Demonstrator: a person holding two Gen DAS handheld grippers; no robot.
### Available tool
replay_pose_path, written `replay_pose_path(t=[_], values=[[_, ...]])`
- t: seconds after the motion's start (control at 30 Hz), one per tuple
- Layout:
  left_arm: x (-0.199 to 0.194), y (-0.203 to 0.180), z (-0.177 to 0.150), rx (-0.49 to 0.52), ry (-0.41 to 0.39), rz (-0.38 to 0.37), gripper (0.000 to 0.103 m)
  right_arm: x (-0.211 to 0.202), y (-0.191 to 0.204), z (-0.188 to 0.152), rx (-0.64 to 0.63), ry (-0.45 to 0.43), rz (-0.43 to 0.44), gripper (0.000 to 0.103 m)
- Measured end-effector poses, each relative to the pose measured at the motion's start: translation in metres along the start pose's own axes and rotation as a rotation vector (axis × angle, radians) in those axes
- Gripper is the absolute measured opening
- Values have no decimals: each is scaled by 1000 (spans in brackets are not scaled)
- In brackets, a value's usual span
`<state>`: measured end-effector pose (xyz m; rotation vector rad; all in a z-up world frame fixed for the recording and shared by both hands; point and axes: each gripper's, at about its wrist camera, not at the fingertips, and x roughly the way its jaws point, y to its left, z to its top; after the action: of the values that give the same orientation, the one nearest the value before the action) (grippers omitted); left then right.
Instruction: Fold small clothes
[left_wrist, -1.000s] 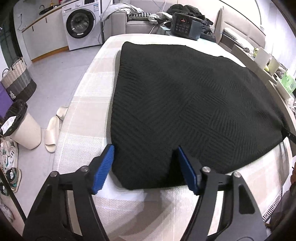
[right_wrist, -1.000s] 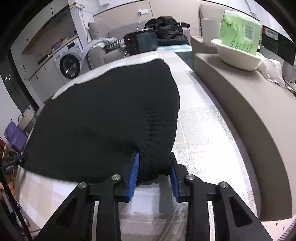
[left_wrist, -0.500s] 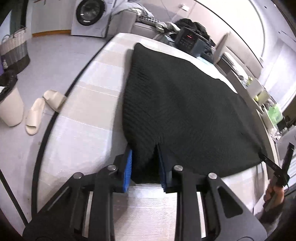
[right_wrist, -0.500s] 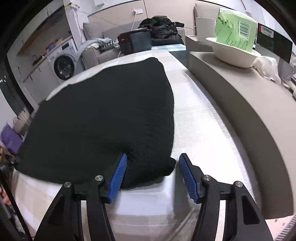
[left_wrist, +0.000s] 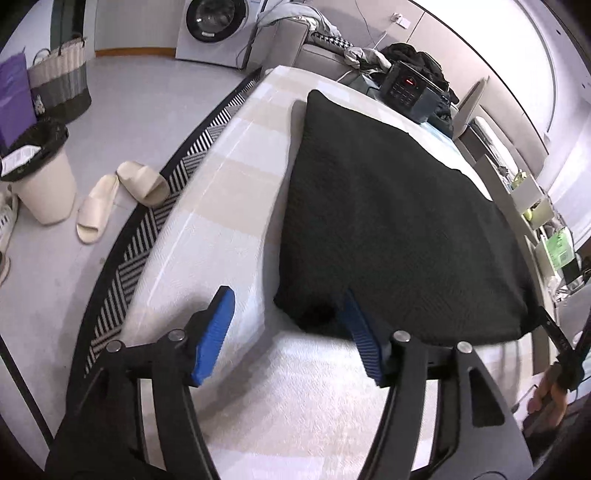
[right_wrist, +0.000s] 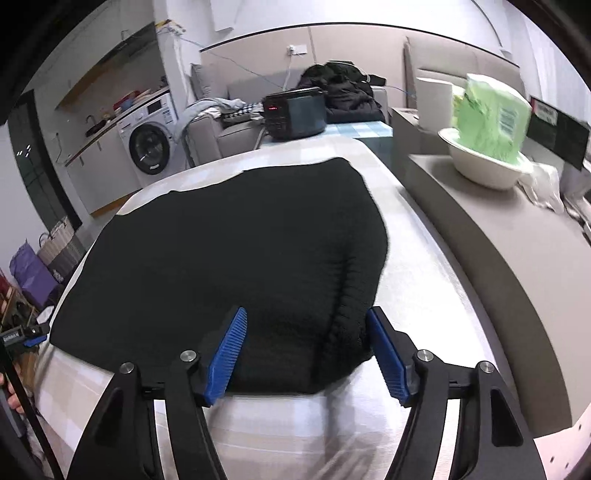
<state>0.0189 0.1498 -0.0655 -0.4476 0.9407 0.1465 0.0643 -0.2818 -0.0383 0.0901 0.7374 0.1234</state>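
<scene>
**Black cloth lies flat, both jaws let go**

The black cloth lies spread out on the pale checked bed. It covers most of the top.

In the left wrist view, the left gripper has its jaws wide apart. They have just been opening. The near corner of the cloth sits by the pad at 3 o'clock, and the other pad is over bare bed. Nothing is pinched.

In the right wrist view, the right gripper also has its jaws apart, and they have just been opening too. The near corner of the cloth lies loose between the pads.

Around the bed there is a lot of stuff. At 12 o'clock, past the far edge of the cloth, stands a dark box with red lights. Behind it is a heap of dark clothes on a sofa. At 2 o'clock in the right wrist view a long ledge runs just beside the bed, with a white bowl holding a green pack.

At 9 o'clock in the left wrist view, the floor holds slippers, a bin and a striped rug along the bed edge. A washer stands far back.

The bed is bare on the left side of the cloth and along the near edge.
</scene>
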Motion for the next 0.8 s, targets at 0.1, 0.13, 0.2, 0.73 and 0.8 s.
replay_pose_path(t=[0.1,0.13,0.2,0.73,0.8], values=[[-4,-1,-5,-16,-7,-37,74,-3,10,1,-16,-25,-4,76],[-5,-1,-6,-20,-14,-50,76,-3,12,2,-23,-30,-21,80],[-2,-2,-5,-23,-23,-49,76,-5,10,0,-24,-33,-59,81],[1,-23,-24,-25,85,-196,65,-5,42,-14,-44,19,78,81],[7,-26,-28,-58,119,-275,65,-4,56,-19,-88,31,105,81]])
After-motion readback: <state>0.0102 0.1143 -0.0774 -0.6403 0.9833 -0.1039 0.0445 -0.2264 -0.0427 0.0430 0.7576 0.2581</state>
